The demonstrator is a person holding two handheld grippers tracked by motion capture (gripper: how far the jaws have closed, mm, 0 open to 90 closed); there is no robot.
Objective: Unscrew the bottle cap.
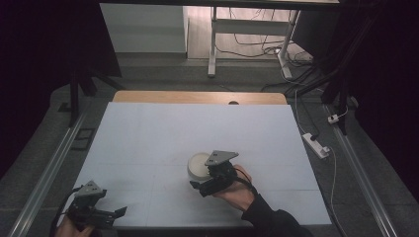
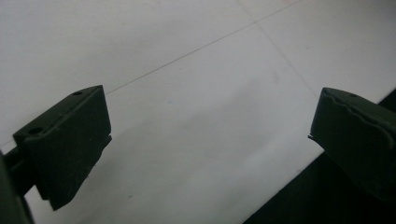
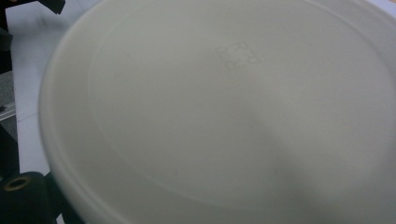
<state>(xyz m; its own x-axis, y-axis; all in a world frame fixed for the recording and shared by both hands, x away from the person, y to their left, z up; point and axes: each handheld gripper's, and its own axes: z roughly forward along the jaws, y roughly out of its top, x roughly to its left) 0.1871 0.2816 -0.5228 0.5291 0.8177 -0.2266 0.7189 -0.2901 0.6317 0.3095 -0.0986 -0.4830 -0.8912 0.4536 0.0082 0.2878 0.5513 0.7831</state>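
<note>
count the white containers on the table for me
1. A single white round container sits near the middle of the table, right beside the right claw; its pale lid looms close in the right gripper view.

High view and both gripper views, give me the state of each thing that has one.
Bowl: white, upright on the table, looks empty.
Right gripper: at the bowl, jaw state unclear.
Left gripper: open, empty, over the table's near edge.

White container [image 3: 224, 112] hides the right tongs' [image 1: 203, 186] jaws.
</note>
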